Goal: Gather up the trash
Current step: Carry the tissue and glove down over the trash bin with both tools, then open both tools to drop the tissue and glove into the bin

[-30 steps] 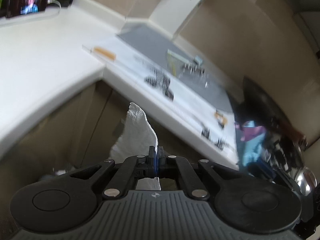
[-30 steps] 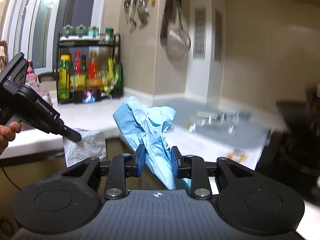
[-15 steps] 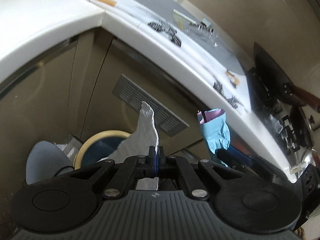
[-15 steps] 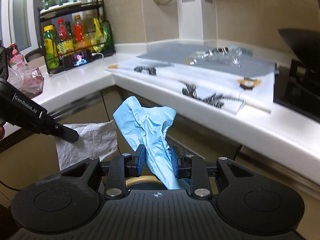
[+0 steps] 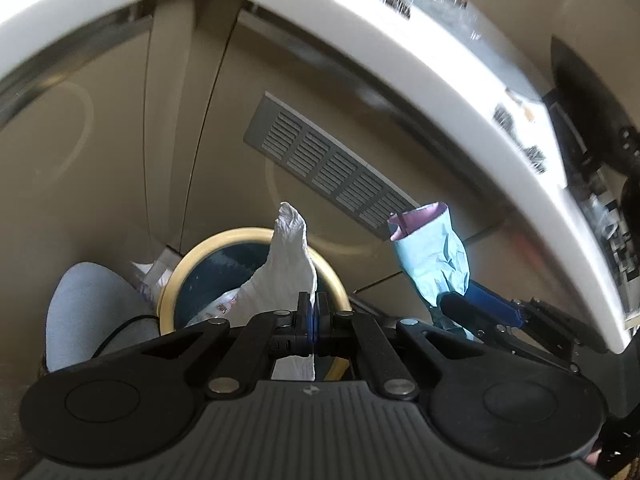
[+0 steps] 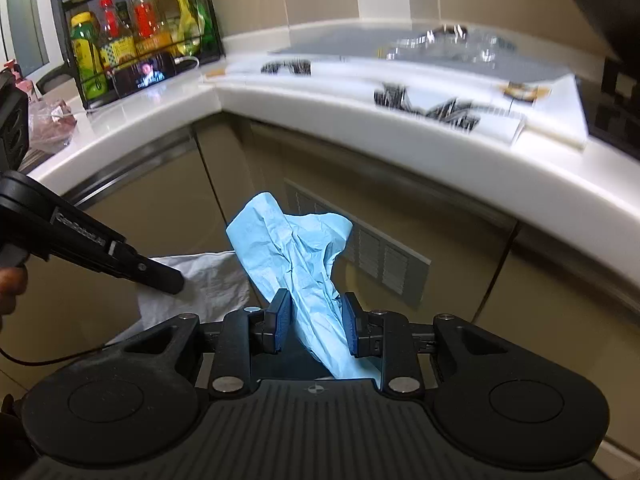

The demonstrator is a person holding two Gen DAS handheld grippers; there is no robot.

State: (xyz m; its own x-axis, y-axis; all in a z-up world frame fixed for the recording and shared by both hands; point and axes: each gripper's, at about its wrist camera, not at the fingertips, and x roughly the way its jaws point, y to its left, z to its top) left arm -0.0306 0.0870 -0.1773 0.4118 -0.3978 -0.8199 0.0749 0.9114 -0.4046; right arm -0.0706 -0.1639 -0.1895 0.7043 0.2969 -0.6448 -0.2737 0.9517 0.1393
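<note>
My left gripper (image 5: 314, 312) is shut on a crumpled white paper tissue (image 5: 286, 264) that sticks up past its pads. It hangs right above a round trash bin (image 5: 176, 280) with a yellow rim and a dark inside, standing on the floor against the cabinets. My right gripper (image 6: 315, 322) is shut on a crumpled light blue paper wad (image 6: 298, 256). In the left wrist view the blue paper wad (image 5: 434, 258) hangs to the right of the bin. The right wrist view has the left gripper (image 6: 160, 278) and its white tissue (image 6: 200, 284) at its left.
A white L-shaped countertop (image 6: 400, 128) overhangs beige cabinets with a grey vent grille (image 5: 332, 164). On it are printed paper sheets (image 6: 440, 100), a rack of bottles (image 6: 132, 36) and a dark stove (image 6: 612, 104). A grey rounded object (image 5: 84, 312) lies left of the bin.
Both grippers have dropped from counter height to below the countertop edge, each still holding its paper. The bin has come into the left wrist view and now looms larger.
</note>
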